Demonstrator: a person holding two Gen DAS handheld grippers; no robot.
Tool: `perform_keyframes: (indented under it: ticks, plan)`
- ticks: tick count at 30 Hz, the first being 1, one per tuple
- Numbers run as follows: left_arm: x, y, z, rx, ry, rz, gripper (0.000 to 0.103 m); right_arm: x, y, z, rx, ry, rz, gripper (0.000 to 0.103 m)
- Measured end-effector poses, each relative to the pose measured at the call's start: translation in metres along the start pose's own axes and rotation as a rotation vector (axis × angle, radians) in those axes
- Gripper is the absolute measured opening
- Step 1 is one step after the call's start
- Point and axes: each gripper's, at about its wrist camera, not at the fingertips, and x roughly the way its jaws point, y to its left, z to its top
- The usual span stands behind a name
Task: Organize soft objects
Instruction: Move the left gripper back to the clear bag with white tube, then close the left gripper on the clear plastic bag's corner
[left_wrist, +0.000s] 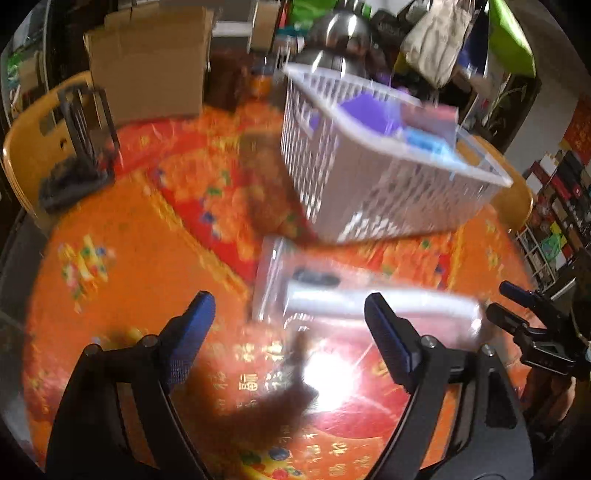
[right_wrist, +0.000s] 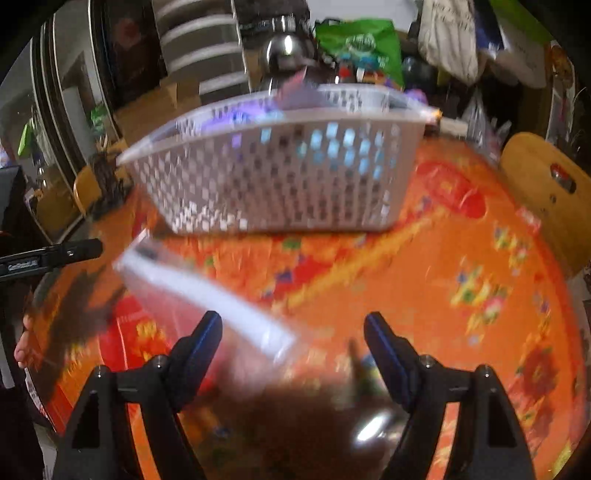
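Nearest your left gripper (left_wrist: 290, 332) lies a clear plastic zip bag (left_wrist: 354, 295), flat on the orange and red tablecloth (left_wrist: 129, 258); your jaws stand wide apart above its near edge, with nothing pinched between the blue pads. Your right gripper (right_wrist: 293, 332) is likewise spread wide and empty, with the same bag's white strip (right_wrist: 207, 295) running diagonally just ahead of its left finger (right_wrist: 201, 339). Both views are smeared by motion, so you cannot make out what the bag holds. Beyond the bag sits your white lattice basket (left_wrist: 369, 192), already holding purple and blue soft items (left_wrist: 369, 114). A cardboard box (left_wrist: 147, 66) stands at the far left of the table, well apart from the basket.
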Motion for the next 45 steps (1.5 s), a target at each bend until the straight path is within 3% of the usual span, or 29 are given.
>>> perform_keyframes:
  ticks: [6, 12, 15, 16, 17, 21, 25, 28, 34, 39, 42, 45]
  plan:
    - [0.03, 0.002, -0.02, 0.01, 0.057, -0.032, 0.081, 0.015, 0.004, -0.014, -0.005, 0.043, 0.018, 0.079]
    - [0.035, -0.006, -0.026, 0.042, 0.04, 0.02, 0.081, 0.02, 0.01, -0.011, -0.039, 0.049, -0.013, 0.079]
    - [0.037, -0.014, -0.028, 0.072, 0.027, 0.061, 0.081, 0.024, 0.019, -0.01, -0.079, 0.059, -0.039, 0.072]
    - [0.038, -0.018, -0.028, 0.083, 0.021, 0.075, 0.077, 0.024, 0.022, -0.01, -0.086, 0.056, -0.049, 0.06]
    - [0.039, -0.019, -0.027, 0.091, 0.017, 0.079, 0.065, 0.024, 0.024, -0.01, -0.087, 0.051, -0.048, 0.054]
    - [0.039, -0.025, -0.028, 0.113, -0.004, 0.095, 0.042, 0.025, 0.029, -0.01, -0.12, 0.055, -0.051, 0.05]
    - [0.035, -0.02, -0.027, 0.097, -0.013, 0.067, 0.011, 0.025, 0.035, -0.01, -0.142, 0.051, -0.049, 0.035]
    - [0.033, -0.015, -0.03, 0.067, -0.017, 0.021, 0.003, 0.024, 0.035, -0.011, -0.144, 0.049, -0.036, 0.029]
    - [0.024, -0.011, -0.038, 0.035, -0.03, -0.017, 0.0, 0.02, 0.026, -0.009, -0.108, 0.029, 0.026, 0.02]
    - [0.021, -0.015, -0.04, 0.04, -0.038, -0.024, 0.0, 0.015, 0.034, -0.01, -0.141, 0.003, -0.003, 0.015]
    - [0.015, -0.014, -0.036, 0.046, -0.066, 0.01, 0.0, 0.014, 0.035, -0.01, -0.142, 0.001, -0.003, 0.014]
    - [0.019, -0.011, -0.027, 0.068, -0.046, 0.037, 0.003, 0.016, 0.031, -0.009, -0.12, 0.011, 0.017, 0.014]
